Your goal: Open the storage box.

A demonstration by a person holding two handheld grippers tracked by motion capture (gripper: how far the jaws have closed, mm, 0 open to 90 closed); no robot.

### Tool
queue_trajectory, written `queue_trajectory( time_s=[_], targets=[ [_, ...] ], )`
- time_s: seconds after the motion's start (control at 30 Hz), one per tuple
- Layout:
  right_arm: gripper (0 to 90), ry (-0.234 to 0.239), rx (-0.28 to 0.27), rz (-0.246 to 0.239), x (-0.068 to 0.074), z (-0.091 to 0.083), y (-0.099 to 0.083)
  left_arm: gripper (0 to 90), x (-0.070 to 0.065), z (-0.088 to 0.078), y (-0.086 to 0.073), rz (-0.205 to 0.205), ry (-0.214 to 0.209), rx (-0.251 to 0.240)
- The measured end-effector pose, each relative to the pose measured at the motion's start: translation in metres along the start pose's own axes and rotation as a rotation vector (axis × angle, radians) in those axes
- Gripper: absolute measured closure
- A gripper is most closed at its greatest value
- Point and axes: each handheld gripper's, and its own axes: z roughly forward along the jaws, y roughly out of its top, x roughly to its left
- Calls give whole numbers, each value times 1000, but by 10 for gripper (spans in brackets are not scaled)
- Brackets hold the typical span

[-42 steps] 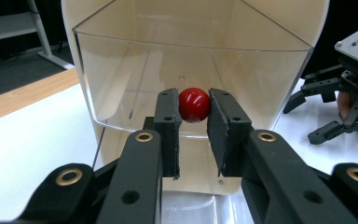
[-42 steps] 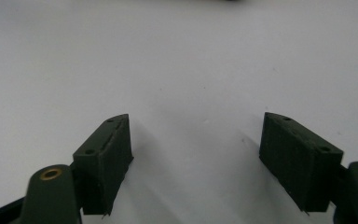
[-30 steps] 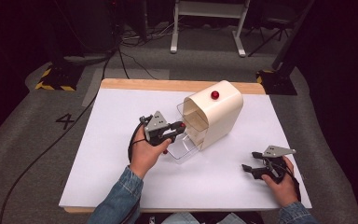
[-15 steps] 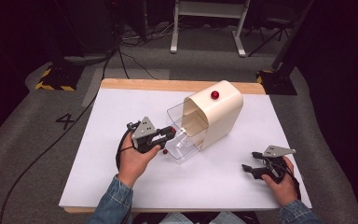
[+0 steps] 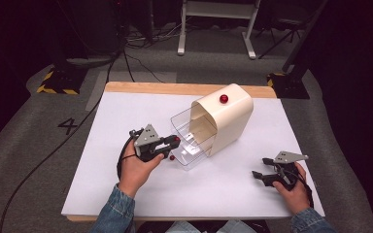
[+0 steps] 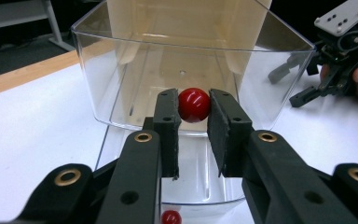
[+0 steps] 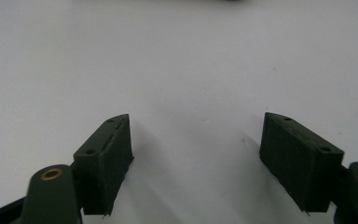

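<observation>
Left tool [image 5: 175, 141]: held in the person's left hand [image 5: 137, 167]; jaws closed on a red ball [image 6: 194, 105], seen in the left tool view pinched between the two black pads [image 6: 168, 123].
Red ball: at the tips of the left tool, just in front of the near wall of the clear drawer.
Small red ball [image 5: 172, 157]: lies on the desk directly below the left tool, just beside the near corner of the clear drawer; in the left tool view it shows low between the jaws [image 6: 171, 217].
Clear drawer [image 5: 190, 137]: transparent plastic, pulled out of the cream housing towards the left tool; its open top faces up.
Cream housing [image 5: 226, 121]: rounded box ahead of the left tool, behind the drawer; a red knob [image 5: 224, 98] sits on its top.
Desk [image 5: 107, 126]: white surface with a wooden edge at the far side.
Right tool [image 5: 258, 175]: held in the person's right hand [image 5: 291, 187], resting low at the near right part of the desk, well apart from the drawer; jaws spread wide with nothing between them, white desk surface beneath in the right tool view [image 7: 196, 163].
</observation>
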Motion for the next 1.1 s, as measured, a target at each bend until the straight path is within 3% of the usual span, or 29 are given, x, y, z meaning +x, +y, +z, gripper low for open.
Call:
queue_trajectory(
  time_s=[0.07, 0.13, 0.3, 0.67, 1.1],
  targets=[
    [253, 0, 0, 0, 0, 0, 0, 673, 1, 1, -2, -29, -13, -11],
    [254, 0, 0, 0, 0, 0, 0, 577, 2, 1, -4, -32, -13, -18],
    [254, -1, -1, -1, 0, 0, 0, 491, 4, -2, -6, -43, -9, 9],
    [254, 0, 0, -1, 0, 0, 0, 422, 4, -15, -11, -36, 25, 24],
    [253, 1, 5, 2, 0, 0, 1, 370, -3, -60, -13, 24, 114, 34]
  ],
)
